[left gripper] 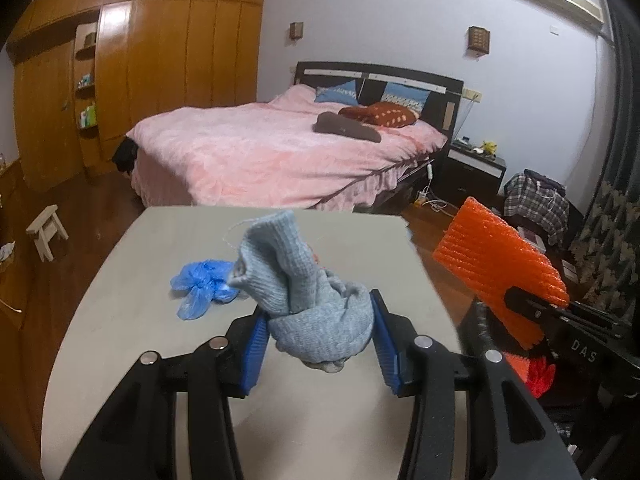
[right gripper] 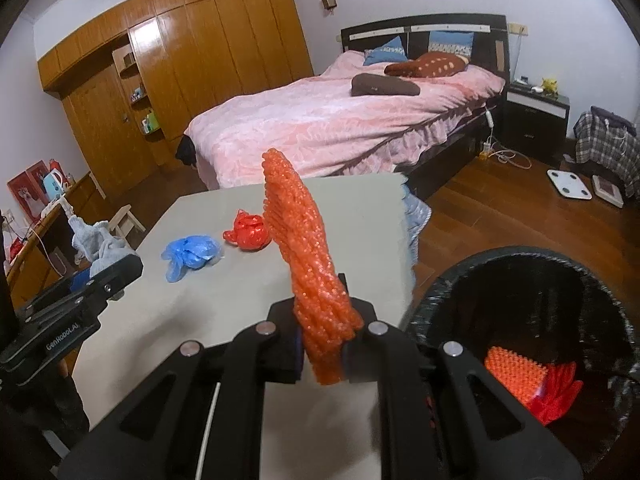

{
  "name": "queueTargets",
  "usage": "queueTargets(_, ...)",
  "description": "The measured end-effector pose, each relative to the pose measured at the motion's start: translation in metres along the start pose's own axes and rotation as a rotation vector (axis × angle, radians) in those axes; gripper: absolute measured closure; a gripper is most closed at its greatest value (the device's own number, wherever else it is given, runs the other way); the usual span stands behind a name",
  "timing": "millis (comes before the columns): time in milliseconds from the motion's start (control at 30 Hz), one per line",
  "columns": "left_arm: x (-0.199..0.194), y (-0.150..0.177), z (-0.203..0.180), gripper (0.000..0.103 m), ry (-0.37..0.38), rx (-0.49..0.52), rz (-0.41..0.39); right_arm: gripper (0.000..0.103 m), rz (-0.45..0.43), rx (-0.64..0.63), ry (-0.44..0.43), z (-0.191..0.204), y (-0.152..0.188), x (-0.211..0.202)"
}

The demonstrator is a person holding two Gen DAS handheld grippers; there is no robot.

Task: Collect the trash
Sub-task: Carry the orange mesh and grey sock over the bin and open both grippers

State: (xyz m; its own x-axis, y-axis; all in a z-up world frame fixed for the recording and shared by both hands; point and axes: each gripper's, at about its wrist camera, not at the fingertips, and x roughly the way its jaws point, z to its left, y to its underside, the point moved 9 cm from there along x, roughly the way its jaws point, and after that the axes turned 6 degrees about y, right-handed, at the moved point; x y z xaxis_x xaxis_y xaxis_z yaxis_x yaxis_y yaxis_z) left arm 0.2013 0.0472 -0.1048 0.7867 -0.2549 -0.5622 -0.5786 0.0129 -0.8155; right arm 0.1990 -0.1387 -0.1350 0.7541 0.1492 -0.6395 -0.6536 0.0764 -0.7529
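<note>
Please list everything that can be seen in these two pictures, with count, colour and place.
grey knitted cloth: 1, grey, held between the left jaws
orange foam net: 1, orange, clamped in the right jaws
blue plastic bag: 1, blue, on the table
red plastic bag: 1, red, on the table beside the blue one
table: 1, pale grey, in front of the bed
trash bin: 1, black liner, right of the table, orange and red trash inside
bed: 1, pink cover, behind
wardrobe: 1, brown wood, back wall
stool: 1, pale wood, on the floor
left gripper: 1, black
right gripper: 1, black

table (right gripper: 248, 280): two knotted bags (right gripper: 192, 254) on top | bin (right gripper: 532, 264): right of table | bed (right gripper: 320, 120): behind
</note>
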Motion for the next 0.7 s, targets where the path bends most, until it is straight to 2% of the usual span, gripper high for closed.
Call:
queueTargets(367, -0.028, -0.010, -0.055, 0.056, 0.055, 0.068, -0.048, 0.091, -0.029, 0.010, 0.059, -0.033, 0.004, -0.048)
queueTargets(700, -0.025, -0.015, -0.114, 0.056, 0.137, 0.131, -0.055, 0.091, -0.052, 0.041, 0.147, -0.082, 0.013, -0.077)
